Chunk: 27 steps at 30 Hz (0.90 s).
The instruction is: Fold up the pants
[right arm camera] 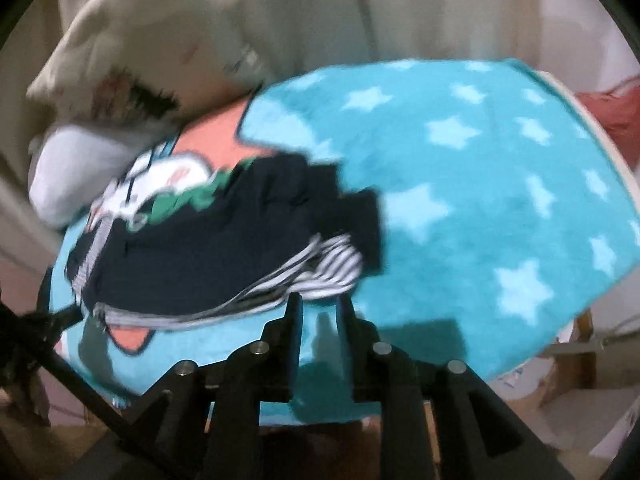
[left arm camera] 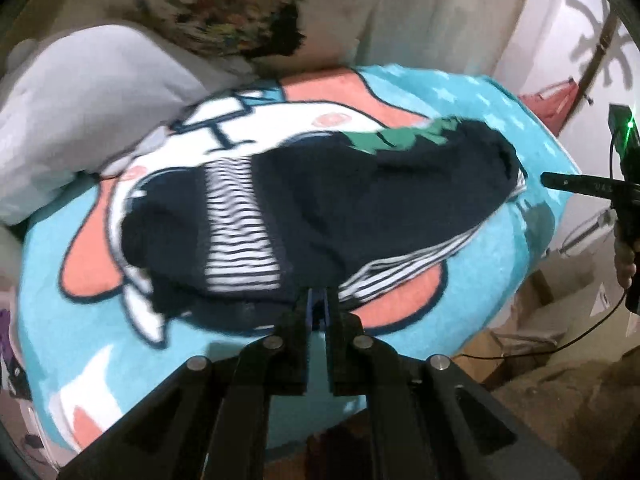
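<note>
Dark navy pants [left arm camera: 340,200] with black-and-white striped panels lie folded over on a teal star blanket [left arm camera: 480,92]. My left gripper [left arm camera: 318,296] is shut at their near edge, pinching the dark fabric between its blue pads. From the right wrist the same pants [right arm camera: 224,240] lie left of centre. My right gripper [right arm camera: 320,300] stands open just in front of the striped hem [right arm camera: 328,264], with only blanket showing between its fingers. In the left wrist view the right gripper [left arm camera: 548,179] points in at the pants' right end without touching.
A grey pillow [left arm camera: 80,100] and cream bedding with a flower print [left arm camera: 240,12] lie behind the blanket. The blanket's right edge drops to a floor with cardboard boxes [left arm camera: 520,320]. A red cloth [right arm camera: 612,120] sits far right. A black cable [left arm camera: 560,344] hangs from the right gripper.
</note>
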Available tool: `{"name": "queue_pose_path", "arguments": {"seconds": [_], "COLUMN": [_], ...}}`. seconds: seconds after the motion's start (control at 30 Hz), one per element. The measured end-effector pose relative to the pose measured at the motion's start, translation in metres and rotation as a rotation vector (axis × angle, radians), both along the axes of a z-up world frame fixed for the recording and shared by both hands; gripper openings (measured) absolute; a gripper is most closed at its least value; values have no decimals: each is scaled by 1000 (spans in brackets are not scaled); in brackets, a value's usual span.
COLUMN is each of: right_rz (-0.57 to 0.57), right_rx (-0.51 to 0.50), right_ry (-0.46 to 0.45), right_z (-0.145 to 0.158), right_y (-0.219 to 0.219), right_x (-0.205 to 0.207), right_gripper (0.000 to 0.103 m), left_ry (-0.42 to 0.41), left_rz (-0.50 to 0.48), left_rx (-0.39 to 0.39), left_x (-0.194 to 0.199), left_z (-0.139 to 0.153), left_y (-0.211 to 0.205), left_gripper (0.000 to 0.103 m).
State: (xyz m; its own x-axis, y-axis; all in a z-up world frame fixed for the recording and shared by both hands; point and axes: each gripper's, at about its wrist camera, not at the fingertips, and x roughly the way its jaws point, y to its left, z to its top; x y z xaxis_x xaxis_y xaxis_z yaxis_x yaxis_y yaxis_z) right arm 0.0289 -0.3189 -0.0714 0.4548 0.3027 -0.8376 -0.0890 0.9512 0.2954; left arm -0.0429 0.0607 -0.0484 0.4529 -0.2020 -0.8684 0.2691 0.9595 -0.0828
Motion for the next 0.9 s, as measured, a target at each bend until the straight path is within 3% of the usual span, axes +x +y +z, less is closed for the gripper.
{"name": "queue_pose_path", "arguments": {"seconds": [0.2, 0.37, 0.43, 0.67, 0.9], "right_rz": [-129, -146, -134, -164, -278], "right_rx": [117, 102, 74, 56, 47], "right_ry": [-32, 25, 27, -45, 45], "right_z": [1, -26, -27, 4, -33], "right_y": [-15, 8, 16, 0, -33], "right_x": [32, 70, 75, 49, 47], "right_gripper": [42, 42, 7, 7, 6], "left_ry": [-27, -14, -11, 3, 16], "left_rz": [115, 192, 216, 314, 408], "left_rx": [-39, -75, -70, -99, -171], "left_x": [2, 5, 3, 5, 19], "left_z": [17, 18, 16, 12, 10], "left_y": [32, 47, 51, 76, 102], "left_gripper": [18, 21, 21, 21, 29]}}
